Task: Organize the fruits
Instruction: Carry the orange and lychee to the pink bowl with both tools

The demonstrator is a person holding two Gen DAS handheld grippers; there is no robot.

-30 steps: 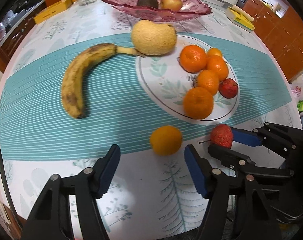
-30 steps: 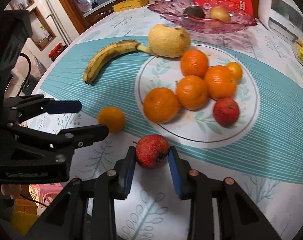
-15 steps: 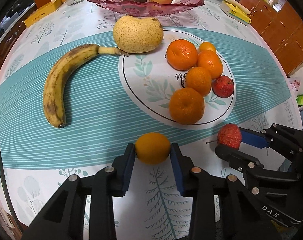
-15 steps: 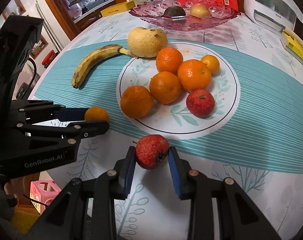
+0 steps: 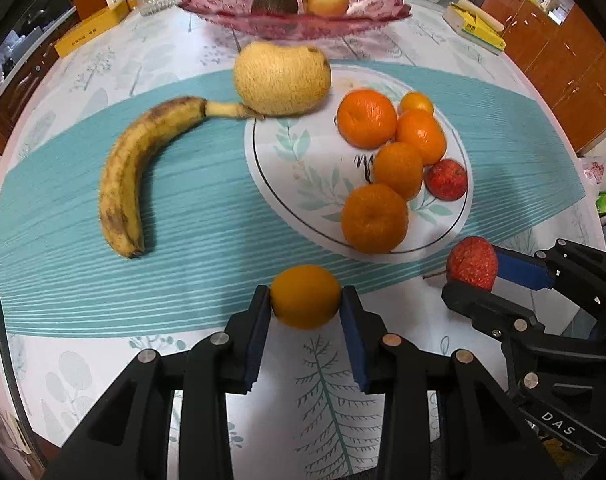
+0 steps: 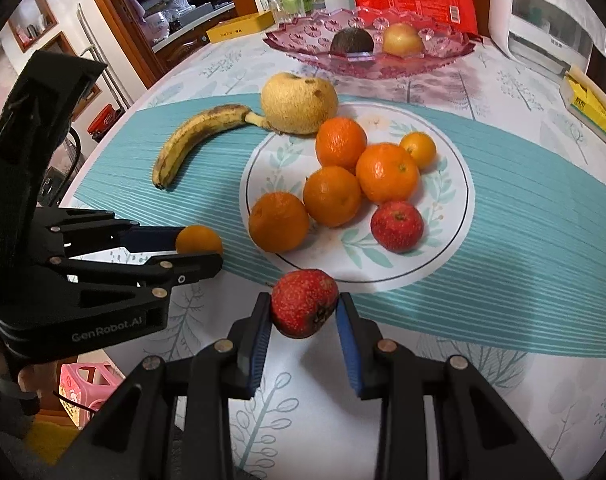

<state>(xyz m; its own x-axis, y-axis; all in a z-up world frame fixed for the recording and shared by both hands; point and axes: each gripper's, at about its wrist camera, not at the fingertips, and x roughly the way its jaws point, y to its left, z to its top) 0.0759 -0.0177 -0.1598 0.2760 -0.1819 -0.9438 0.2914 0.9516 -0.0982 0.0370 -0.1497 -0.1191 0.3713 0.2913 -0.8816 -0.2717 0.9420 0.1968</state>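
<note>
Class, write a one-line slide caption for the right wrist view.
Right gripper clamps a red fruit beside the plate; left gripper clamps a small orange.

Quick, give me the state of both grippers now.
Left gripper: shut on the small orange.
Right gripper: shut on the red fruit.

Count: 6 oranges total, 5 on the plate (image 6: 461,216) (4 big, 1 small (image 6: 418,149)) plus 1 off-plate orange (image 5: 305,296) in the left gripper (image 5: 305,300). 2 red fruits: one on the plate (image 6: 396,225), one (image 6: 304,302) in the right gripper (image 6: 304,308). 1 banana (image 5: 139,168). 1 tan melon-like fruit (image 5: 281,78). Pink glass dish (image 6: 315,46): 2 items, dark (image 6: 351,42) and yellowish (image 6: 402,39). 1 plate, 2 grippers.
</note>
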